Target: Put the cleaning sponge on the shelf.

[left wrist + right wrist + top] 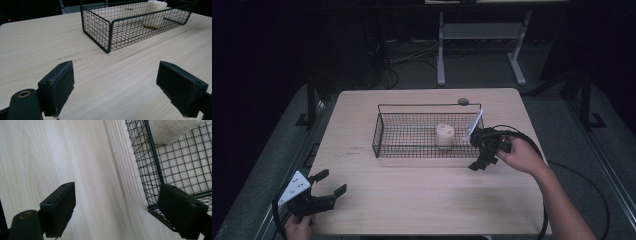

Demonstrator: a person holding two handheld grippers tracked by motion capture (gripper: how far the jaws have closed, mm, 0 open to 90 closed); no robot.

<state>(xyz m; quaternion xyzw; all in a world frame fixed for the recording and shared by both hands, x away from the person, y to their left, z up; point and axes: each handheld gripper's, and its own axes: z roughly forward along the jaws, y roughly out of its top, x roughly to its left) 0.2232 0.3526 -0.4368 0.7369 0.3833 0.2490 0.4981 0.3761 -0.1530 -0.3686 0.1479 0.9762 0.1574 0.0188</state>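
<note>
The wooden table (422,200) is the biggest thing, and both claws work above it. Next is the black wire basket (384,131): it stands far ahead of the left gripper (332,183) and just beside the right gripper (474,151), at the basket's right end. In the right gripper view the basket's corner (160,180) lies in front of one jaw, and bare wood shows between the jaws, so this claw is wide open and holds nothing. Probably it is placed there to reach the basket or what is inside. The left gripper rests low near the table's near edge, its jaws also spread apart and empty; I think it only waits. Smallest is the pale cylinder-shaped object (444,135), maybe a sponge, standing upright inside the basket, near the right gripper.
</note>
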